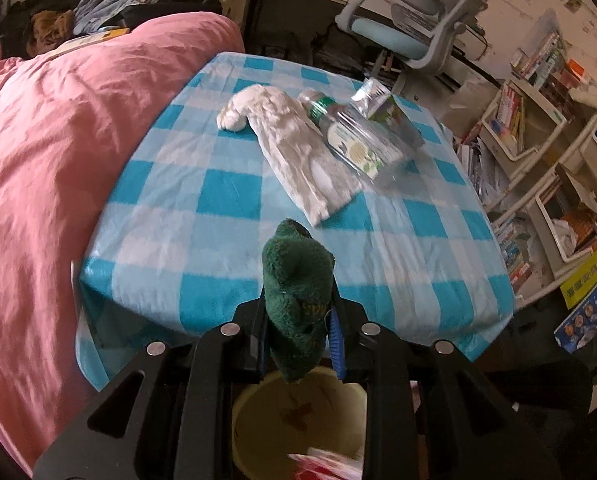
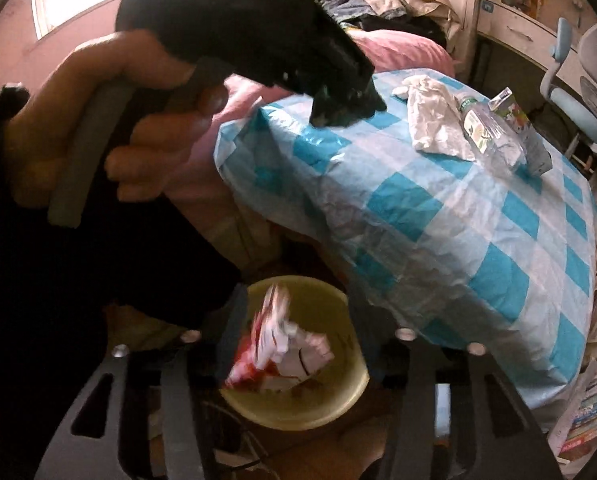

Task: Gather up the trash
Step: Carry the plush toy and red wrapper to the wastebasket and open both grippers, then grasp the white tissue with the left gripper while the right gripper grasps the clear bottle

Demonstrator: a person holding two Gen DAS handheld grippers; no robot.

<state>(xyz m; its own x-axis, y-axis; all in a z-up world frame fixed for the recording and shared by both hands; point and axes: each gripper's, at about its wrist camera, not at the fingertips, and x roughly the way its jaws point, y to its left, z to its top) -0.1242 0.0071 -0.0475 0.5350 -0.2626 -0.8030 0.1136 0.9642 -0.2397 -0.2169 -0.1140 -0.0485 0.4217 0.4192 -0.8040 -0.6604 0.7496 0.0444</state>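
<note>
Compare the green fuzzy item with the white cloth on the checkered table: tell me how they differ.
The green fuzzy item is dark green; the white cloth is pale. The green item is pinched in the left gripper, lifted at the table's near edge above the yellow bin; the white cloth lies flat on the checkered table, against the plastic bottle. The green item is bunched and compact; the white cloth is long and spread out. Both look like soft fabric.

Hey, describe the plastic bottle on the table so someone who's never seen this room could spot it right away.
Find the table with the blue and white checked cloth beside the pink bedding. At its far end a white cloth, a clear bottle and a small carton lie together. The bottle is the see-through one between them, on its side, with a green band at its neck.
</note>
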